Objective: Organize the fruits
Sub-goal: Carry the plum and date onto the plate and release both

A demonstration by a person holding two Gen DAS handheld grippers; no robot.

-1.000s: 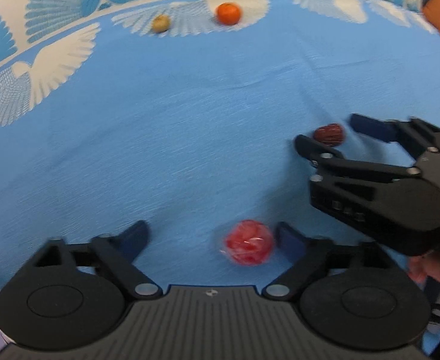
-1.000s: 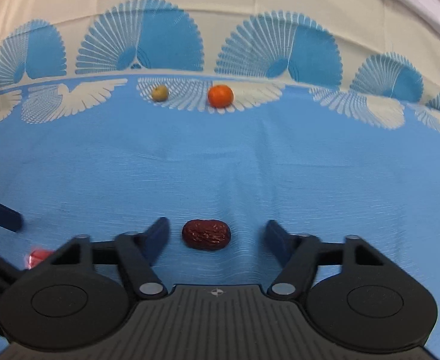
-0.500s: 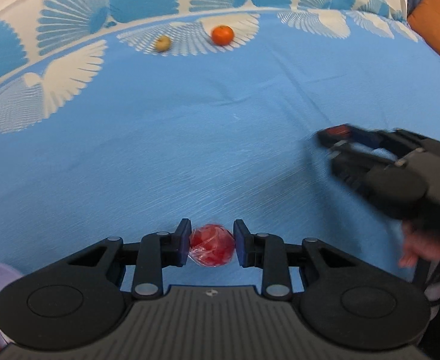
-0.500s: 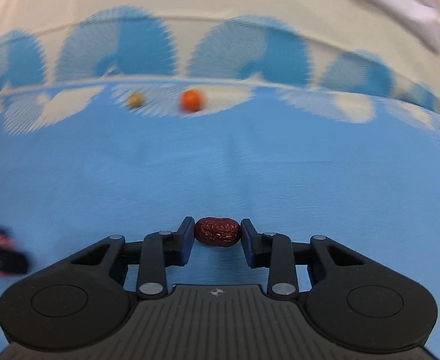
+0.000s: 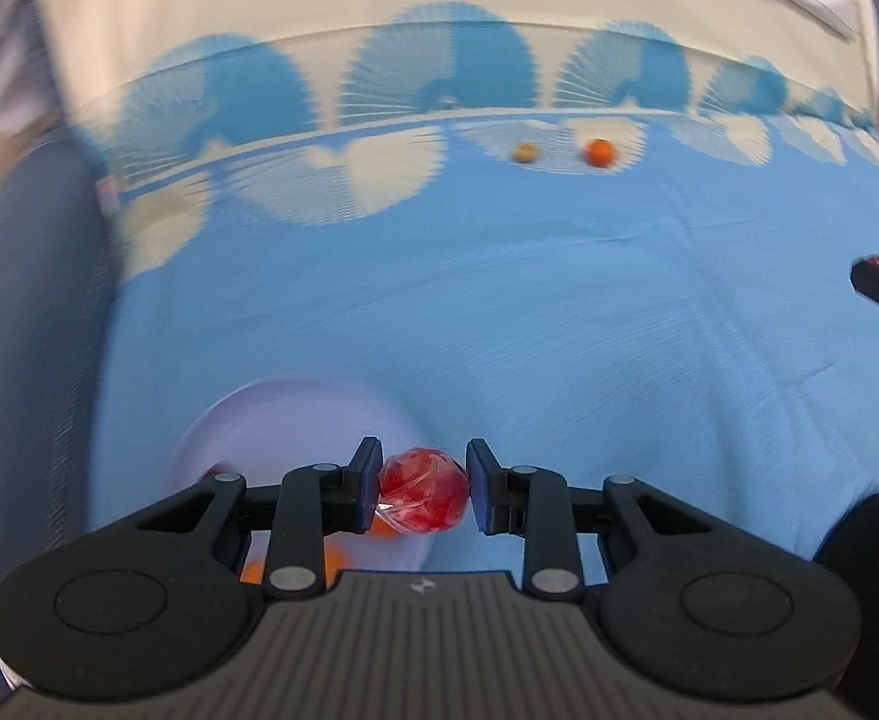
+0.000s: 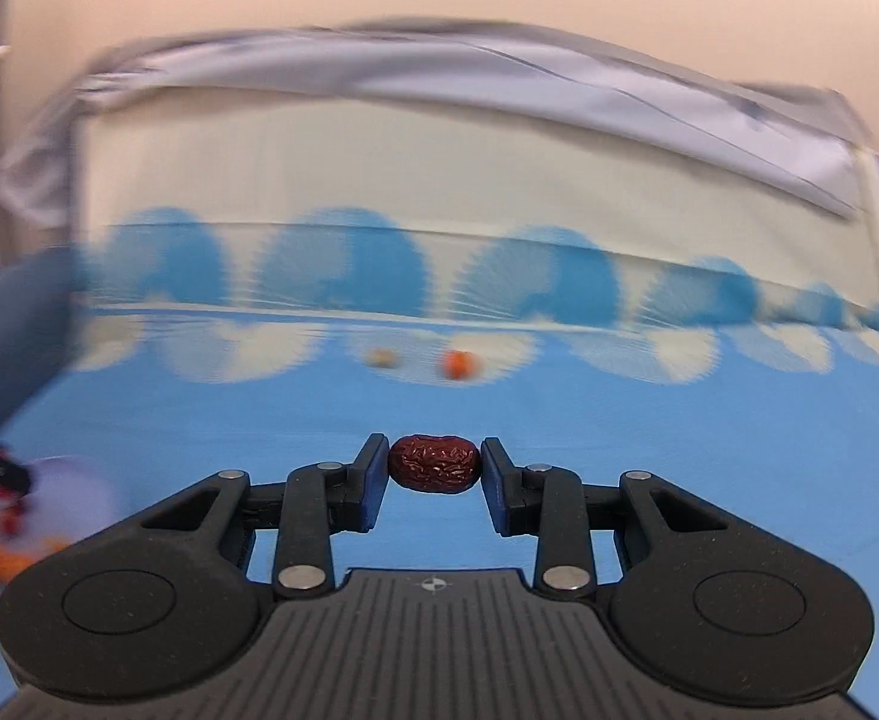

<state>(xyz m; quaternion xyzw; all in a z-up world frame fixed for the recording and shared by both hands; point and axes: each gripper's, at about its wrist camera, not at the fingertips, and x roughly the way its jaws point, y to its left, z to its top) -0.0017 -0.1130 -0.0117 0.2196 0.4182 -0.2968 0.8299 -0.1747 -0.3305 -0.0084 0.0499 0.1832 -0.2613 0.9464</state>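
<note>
Fruits are held in both grippers above the blue tablecloth point(image 5: 559, 330): the left gripper point(image 5: 422, 495) has its pads clamped on a round red fruit in clear wrap point(image 5: 422, 498), just over the edge of a pale bowl point(image 5: 295, 414), and the right gripper point(image 6: 435, 474) is clamped on one wrinkled dark red date point(image 6: 434, 463). Two fruits lie far off, well apart from both: one orange point(image 5: 599, 151) and one small tan fruit point(image 5: 525, 152). The bowl's contents are blurred orange and red.

White bowl point(image 5: 295, 414): contents largely hidden behind left gripper point(image 5: 422, 489); far fruits point(image 6: 460, 363) blurred, kind undeterminable.
</note>
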